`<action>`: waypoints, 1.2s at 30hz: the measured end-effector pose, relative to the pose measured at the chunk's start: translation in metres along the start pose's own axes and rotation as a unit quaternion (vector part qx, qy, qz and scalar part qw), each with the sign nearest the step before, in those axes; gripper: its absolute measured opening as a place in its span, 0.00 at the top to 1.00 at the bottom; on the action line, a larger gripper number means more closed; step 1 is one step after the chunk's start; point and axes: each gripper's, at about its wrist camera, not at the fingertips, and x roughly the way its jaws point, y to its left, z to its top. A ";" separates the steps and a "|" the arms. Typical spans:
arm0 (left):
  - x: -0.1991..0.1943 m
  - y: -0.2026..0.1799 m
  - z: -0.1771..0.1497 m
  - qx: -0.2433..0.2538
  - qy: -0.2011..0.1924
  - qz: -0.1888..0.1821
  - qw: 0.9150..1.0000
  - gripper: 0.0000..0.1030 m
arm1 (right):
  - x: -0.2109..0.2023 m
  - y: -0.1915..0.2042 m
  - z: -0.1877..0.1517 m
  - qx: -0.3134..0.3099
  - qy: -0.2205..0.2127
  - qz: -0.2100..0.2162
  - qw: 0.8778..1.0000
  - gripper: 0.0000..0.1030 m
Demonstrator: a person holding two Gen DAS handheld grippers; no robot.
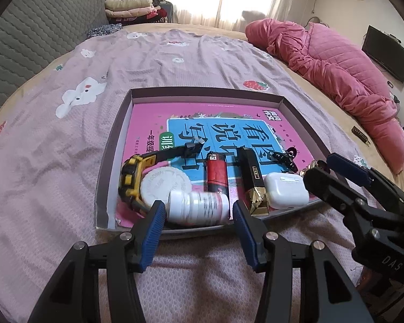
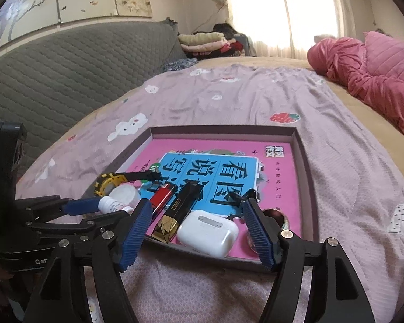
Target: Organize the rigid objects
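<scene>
A shallow box tray (image 1: 115, 145) (image 2: 304, 156) lies on the bed with a pink and blue book as its floor. Along its near edge lie a yellow-black watch (image 1: 130, 175) (image 2: 113, 181), a white round lid (image 1: 164, 185), a white pill bottle (image 1: 199, 206) (image 2: 109, 204), a red lighter (image 1: 216, 173) (image 2: 163, 196), a black-gold lipstick (image 1: 253, 183) (image 2: 176, 214) and a white earbud case (image 1: 285, 191) (image 2: 208, 232). My left gripper (image 1: 199, 215) is open, its fingers either side of the pill bottle. My right gripper (image 2: 195, 224) is open around the earbud case.
The tray sits on a mauve printed bedsheet (image 1: 67, 148). A pink quilt (image 1: 336, 64) is bunched at the right. A grey padded headboard (image 2: 67, 62) runs on the left. Folded clothes (image 1: 132, 8) lie at the far end. A small dark object (image 1: 359, 132) lies right of the tray.
</scene>
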 end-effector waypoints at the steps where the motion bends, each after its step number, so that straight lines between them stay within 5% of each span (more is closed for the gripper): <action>1: -0.001 0.000 0.000 0.000 0.000 0.001 1.000 0.50 | -0.002 0.000 0.000 0.001 -0.002 -0.001 1.000 0.29; 22: -0.051 -0.015 -0.021 0.013 -0.047 0.015 0.999 0.40 | -0.047 0.013 -0.022 -0.024 -0.010 -0.041 0.999 0.28; 36: -0.080 -0.003 -0.033 -0.020 -0.074 0.044 0.996 0.39 | -0.080 0.011 -0.034 0.000 -0.019 -0.065 0.998 0.27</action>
